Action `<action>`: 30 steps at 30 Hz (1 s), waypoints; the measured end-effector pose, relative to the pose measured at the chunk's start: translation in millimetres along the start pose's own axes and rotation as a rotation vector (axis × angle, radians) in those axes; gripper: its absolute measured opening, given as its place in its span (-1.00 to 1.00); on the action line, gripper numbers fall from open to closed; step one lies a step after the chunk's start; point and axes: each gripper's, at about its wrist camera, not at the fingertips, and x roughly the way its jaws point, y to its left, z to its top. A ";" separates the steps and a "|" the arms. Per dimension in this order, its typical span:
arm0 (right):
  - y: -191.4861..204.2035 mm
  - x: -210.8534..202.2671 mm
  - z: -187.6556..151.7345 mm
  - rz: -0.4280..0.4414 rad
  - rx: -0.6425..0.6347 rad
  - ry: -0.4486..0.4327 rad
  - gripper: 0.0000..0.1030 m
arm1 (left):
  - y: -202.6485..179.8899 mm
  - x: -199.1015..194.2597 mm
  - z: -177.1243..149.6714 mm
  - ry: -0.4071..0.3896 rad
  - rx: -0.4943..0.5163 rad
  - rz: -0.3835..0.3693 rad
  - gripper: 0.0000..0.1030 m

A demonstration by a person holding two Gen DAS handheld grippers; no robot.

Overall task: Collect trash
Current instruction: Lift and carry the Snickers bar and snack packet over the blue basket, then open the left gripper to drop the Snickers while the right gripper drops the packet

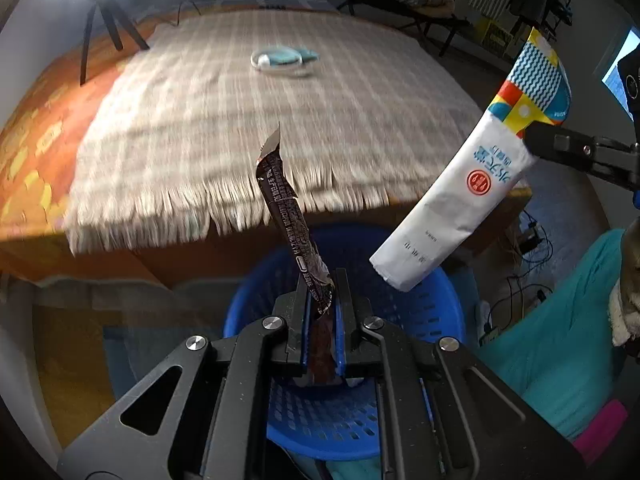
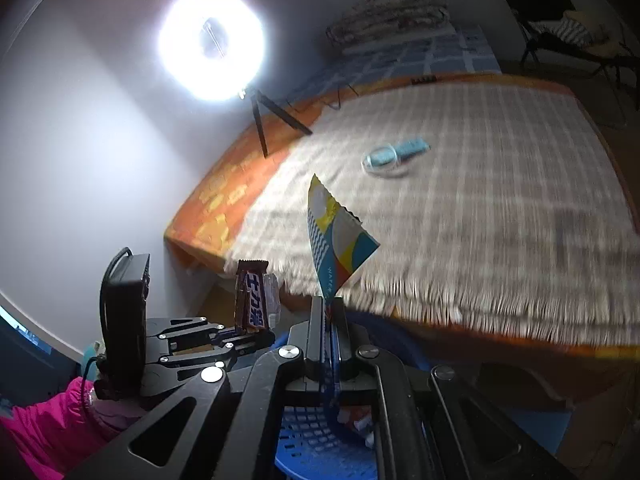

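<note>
Blue basket (image 1: pixel 420 304) holds few scraps; left tongs (image 1: pixel 322 300) pinch brown wrapper (image 1: pixel 286 216), right tongs (image 2: pixel 330 312) pinch white packet (image 1: pixel 460 200) above it.

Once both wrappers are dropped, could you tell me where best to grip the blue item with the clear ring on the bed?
I would take the blue item by its narrow blue tail end, which sticks out past the clear ring, coming from above with the fingers across it. It lies flat on the checked blanket; motion blur hides finer detail.
</note>
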 end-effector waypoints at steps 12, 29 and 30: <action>-14.3 20.7 -49.6 -0.046 0.028 0.079 -1.00 | -6.5 28.5 -39.9 0.073 -0.046 -0.004 -0.86; -21.1 42.5 -77.8 -0.087 0.033 0.175 -0.85 | -5.4 46.4 -60.8 0.120 -0.067 0.006 -0.86; -22.4 44.5 -78.9 -0.084 0.038 0.186 -0.73 | -4.8 46.8 -60.9 0.121 -0.069 0.008 -0.86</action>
